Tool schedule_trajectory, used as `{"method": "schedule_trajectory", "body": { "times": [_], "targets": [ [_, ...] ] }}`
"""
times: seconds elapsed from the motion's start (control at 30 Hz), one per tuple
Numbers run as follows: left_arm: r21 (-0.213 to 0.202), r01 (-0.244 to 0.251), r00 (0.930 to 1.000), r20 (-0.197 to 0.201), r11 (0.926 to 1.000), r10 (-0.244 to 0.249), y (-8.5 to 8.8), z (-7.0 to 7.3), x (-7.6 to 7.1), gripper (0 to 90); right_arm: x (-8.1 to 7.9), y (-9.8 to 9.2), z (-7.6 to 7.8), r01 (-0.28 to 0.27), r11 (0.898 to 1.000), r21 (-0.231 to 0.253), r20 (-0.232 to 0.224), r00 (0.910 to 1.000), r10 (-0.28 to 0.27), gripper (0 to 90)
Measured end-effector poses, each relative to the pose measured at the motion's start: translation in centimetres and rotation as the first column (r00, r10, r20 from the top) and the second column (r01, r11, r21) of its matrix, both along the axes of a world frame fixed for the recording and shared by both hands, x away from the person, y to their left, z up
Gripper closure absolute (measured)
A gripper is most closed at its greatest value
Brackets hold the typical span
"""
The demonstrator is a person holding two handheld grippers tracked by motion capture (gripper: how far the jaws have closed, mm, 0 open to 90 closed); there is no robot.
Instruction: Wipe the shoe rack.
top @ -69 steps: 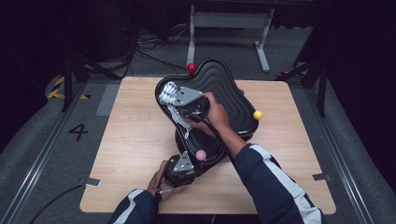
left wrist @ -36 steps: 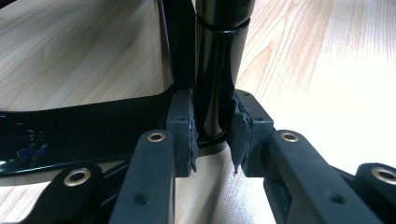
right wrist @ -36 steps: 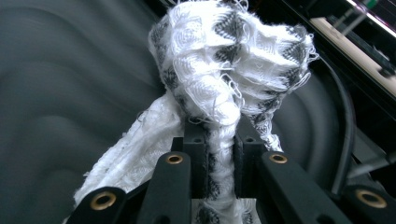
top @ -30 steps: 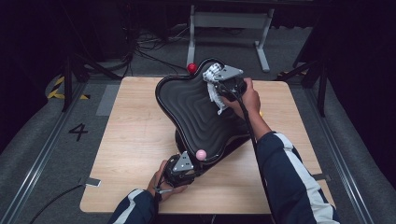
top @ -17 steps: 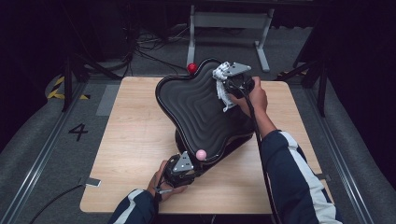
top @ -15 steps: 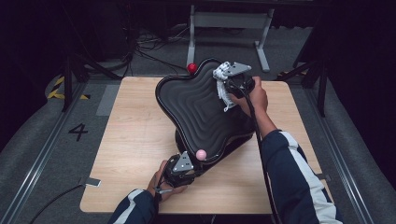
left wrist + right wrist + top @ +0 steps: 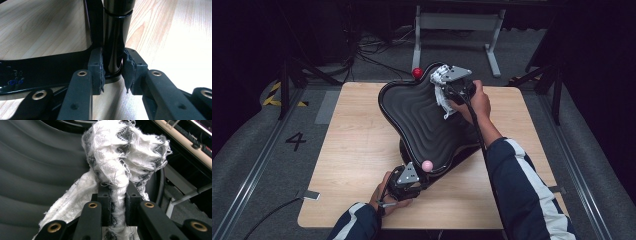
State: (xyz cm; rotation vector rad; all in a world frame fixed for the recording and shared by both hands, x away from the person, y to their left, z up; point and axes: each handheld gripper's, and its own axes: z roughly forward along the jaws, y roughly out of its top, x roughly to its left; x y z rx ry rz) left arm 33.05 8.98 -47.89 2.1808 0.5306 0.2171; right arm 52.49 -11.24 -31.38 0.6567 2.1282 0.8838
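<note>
A black tray [image 7: 422,120] with a rippled surface stands tilted on a black post [image 7: 115,32] over the wooden table. My left gripper [image 7: 408,176] is at the tray's near end. In the left gripper view it [image 7: 113,67] is shut on the foot of that post. My right gripper [image 7: 443,86] is over the tray's far right corner, shut on a bunched white and grey cloth [image 7: 443,102]. In the right gripper view the cloth [image 7: 120,152] bulges above that gripper [image 7: 117,200], against the tray's ridges [image 7: 32,170]. A pink ball [image 7: 427,165] lies at the tray's low near edge. A red ball [image 7: 417,73] sits at its far edge.
The light wooden table [image 7: 357,150] has bare room left of the tray and along the front right. A grey metal stand [image 7: 457,22] and cables lie on the floor behind. A floor mark "4" [image 7: 296,141] is at the left.
My right gripper carried the cloth from the tray's far left part across to its far right corner, then held nearly still. The left gripper and pink ball stayed put.
</note>
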Motion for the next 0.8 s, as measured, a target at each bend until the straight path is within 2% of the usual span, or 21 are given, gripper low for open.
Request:
{"method": "schedule_trajectory", "body": {
  "times": [0.17, 0.33, 0.47, 0.6, 0.8],
  "targets": [
    [0.0, 0.001, 1.0, 0.002, 1.0, -0.001, 0.0, 0.0, 0.0, 69.4, -0.7, 1.3, 0.2, -0.049, 0.999, -0.005, 0.009, 0.9988, 0.049, 78.9],
    [0.005, 0.001, 1.0, 0.004, 1.0, -0.001, 0.0, 0.0, 0.0, 69.4, -0.7, 1.5, 0.1, -0.05, 0.998, -0.031, 0.025, 0.9984, 0.05, 78.6],
    [0.005, 0.001, 0.9999, 0.01, 1.0, -0.001, 0.0, 0.0, 0.0, 69.4, -0.1, 0.7, 0.0, -0.009, 0.999, -0.036, 0.025, 0.9997, 0.009, 78.5],
    [0.003, 0.0, 0.9999, 0.01, 1.0, 0.0, 0.0, 0.0, 0.0, 69.4, 0.6, -1.0, -0.2, 0.033, 0.999, 0.001, -0.007, 0.9994, -0.033, 78.6],
    [0.0, 0.0, 1.0, 0.008, 1.0, 0.0, 0.0, 0.0, -0.1, 69.5, 0.7, -2.5, -0.7, 0.052, 0.999, 0.012, -0.023, 0.9984, -0.051, 78.7]
  ]
}}
